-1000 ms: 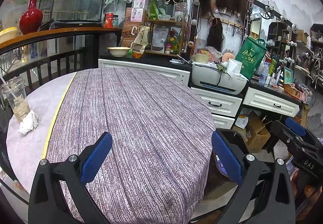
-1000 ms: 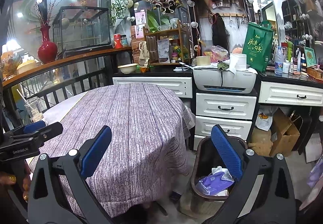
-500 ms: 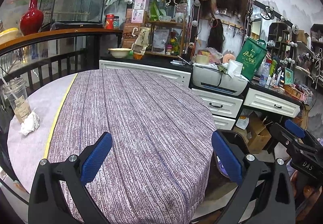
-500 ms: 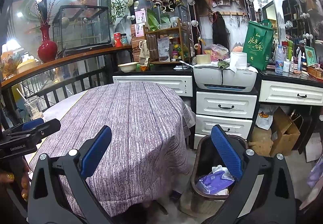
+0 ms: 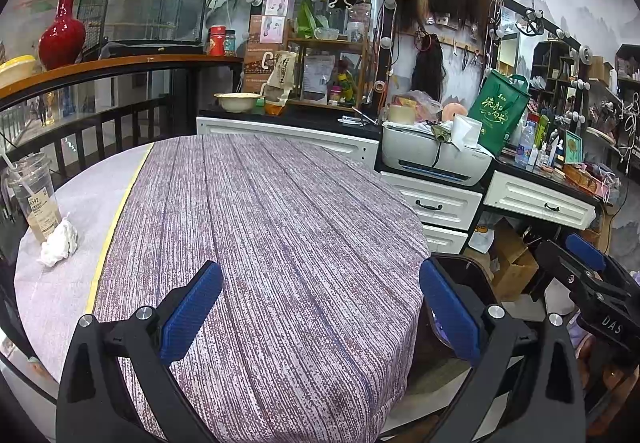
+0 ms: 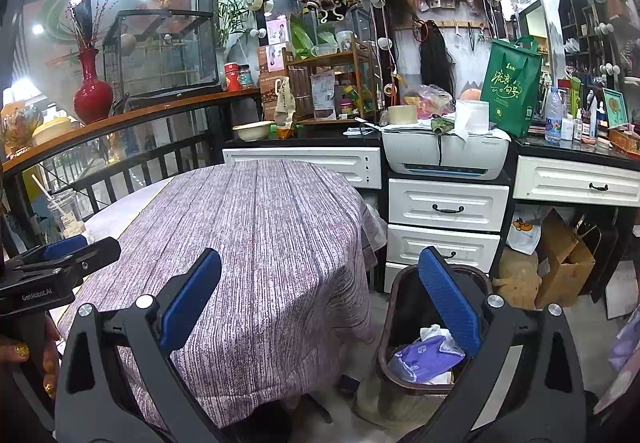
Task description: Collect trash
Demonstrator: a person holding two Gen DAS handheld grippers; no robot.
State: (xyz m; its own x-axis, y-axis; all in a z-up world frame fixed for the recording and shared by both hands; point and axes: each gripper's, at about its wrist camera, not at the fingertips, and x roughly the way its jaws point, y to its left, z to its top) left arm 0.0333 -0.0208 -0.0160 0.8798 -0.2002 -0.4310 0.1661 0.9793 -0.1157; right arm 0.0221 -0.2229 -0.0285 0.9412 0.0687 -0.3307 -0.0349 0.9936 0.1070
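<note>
Trash bin sits below right claw; left claw gapes over table.

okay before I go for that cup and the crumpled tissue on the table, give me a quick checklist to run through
1. Left gripper open and holding nothing: ok.
2. Right gripper open and holding nothing: ok.
3. Crumpled tissue in sight at the table's far left: ok.
4. Plastic cup upright, straw in, beside the tissue: ok.
5. Cup free of liquid: cannot tell.
6. Trash bin open beside the table, with room above the purple wrapper: ok.
</note>
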